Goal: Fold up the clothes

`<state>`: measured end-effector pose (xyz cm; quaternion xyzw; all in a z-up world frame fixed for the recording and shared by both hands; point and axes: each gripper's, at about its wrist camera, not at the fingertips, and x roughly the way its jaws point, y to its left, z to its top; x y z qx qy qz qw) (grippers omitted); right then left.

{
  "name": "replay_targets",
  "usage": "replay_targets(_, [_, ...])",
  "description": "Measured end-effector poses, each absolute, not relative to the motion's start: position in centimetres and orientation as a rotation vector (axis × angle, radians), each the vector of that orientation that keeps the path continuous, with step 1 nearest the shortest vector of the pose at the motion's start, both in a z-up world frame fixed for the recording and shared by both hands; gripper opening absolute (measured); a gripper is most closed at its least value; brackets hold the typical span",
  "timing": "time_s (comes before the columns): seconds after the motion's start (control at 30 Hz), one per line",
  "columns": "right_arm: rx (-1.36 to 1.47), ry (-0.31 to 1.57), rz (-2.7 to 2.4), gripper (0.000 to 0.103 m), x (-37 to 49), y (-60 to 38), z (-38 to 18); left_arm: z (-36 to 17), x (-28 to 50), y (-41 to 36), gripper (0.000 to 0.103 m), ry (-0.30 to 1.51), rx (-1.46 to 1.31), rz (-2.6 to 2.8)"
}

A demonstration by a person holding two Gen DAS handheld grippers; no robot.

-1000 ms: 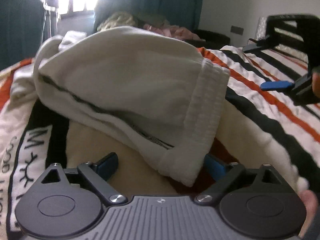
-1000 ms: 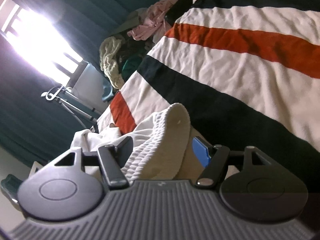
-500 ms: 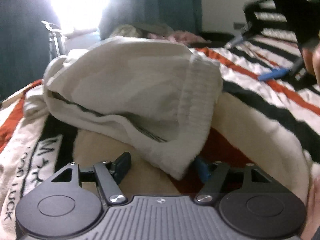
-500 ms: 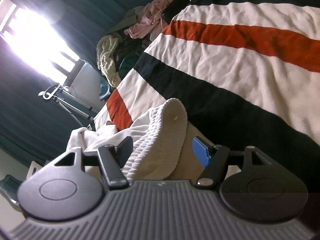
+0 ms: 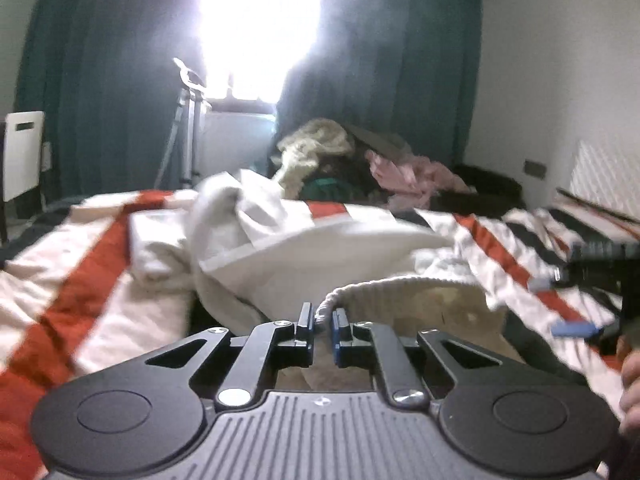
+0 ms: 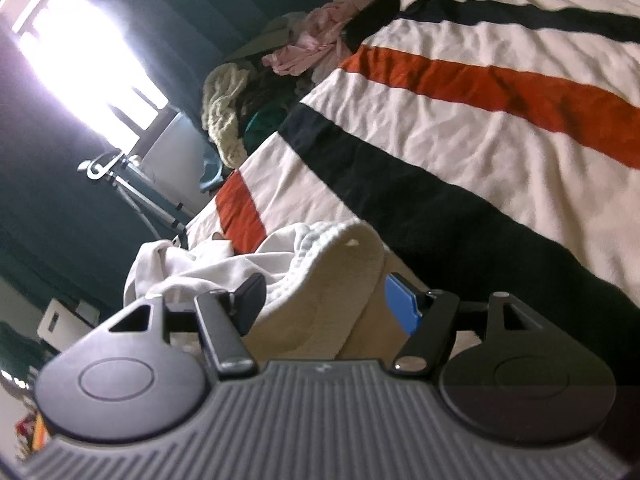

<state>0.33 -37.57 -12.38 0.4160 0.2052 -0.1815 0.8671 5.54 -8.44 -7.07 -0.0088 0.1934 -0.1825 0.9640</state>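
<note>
Cream cotton garment is now in your left claw: a second ago the jaws stood wide either side of the ribbed hem, now they're pressed together on its corded edge at 12 o'clock from the claw body. Hem has come up with it; in the left view the garment used to fill the frame, now it sits lower and further out, bunched across the middle of the bed, trailing from 10 to 1 o'clock of the claw. Frame is motion-blurred, so the lift looks to be in progress.

Right claw hasn't changed: jaws spread, ribbed hem lying between the pads, and I can't see either pad pressing on it. Black pad sits against the cloth at 9 o'clock, blue pad stands clear at 3 o'clock. It also shows at the far 3 o'clock edge of the left view.

Meaning for the fold, my read: you've got one anchor only. Lifting further on the left alone will drag the hem through the open right claw and skew the cloth. Close the right on the hem first, then raise both together so it hangs flat.

Clothes pile at the bed's far end, 12 o'clock, is untouched, so the task is early.
</note>
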Motion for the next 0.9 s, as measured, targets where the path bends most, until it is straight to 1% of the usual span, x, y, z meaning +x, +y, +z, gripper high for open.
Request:
replay_targets(0.07, [0.838, 0.432, -0.346, 0.069, 0.7, -36.9, -12.1, -5.0, 6.1, -6.4, 0.007, 0.367, -0.029, -0.339])
replay_targets(0.33, [0.698, 0.420, -0.106, 0.069, 2.2, -32.3, -10.5, 5.1, 6.8, 3.3, 0.006, 0.163, 0.061, -0.162])
replay_targets(0.43, [0.664, 0.436, -0.025, 0.069, 2.7, -29.9, -10.4, 6.1, 6.9, 6.5, 0.006, 0.123, 0.103, -0.074])
replay_targets(0.53, [0.590, 0.496, 0.056, 0.069, 3.2, -26.5, -10.7, 4.0, 7.6, 9.8, 0.006, 0.181, 0.046, 0.009])
replay_targets(0.7, [0.405, 0.595, 0.184, 0.069, 3.3, -20.2, -11.5, -1.6, 9.4, 14.7, 0.006, 0.323, -0.086, 0.134])
replay_targets(0.8, [0.306, 0.639, 0.250, 0.069, 3.3, -16.8, -12.0, -2.7, 10.5, 17.4, 0.006, 0.392, -0.178, 0.149])
replay_targets(0.9, [0.269, 0.643, 0.300, 0.069, 3.1, -14.3, -12.1, -3.0, 11.2, 18.8, 0.006, 0.410, -0.227, 0.148])
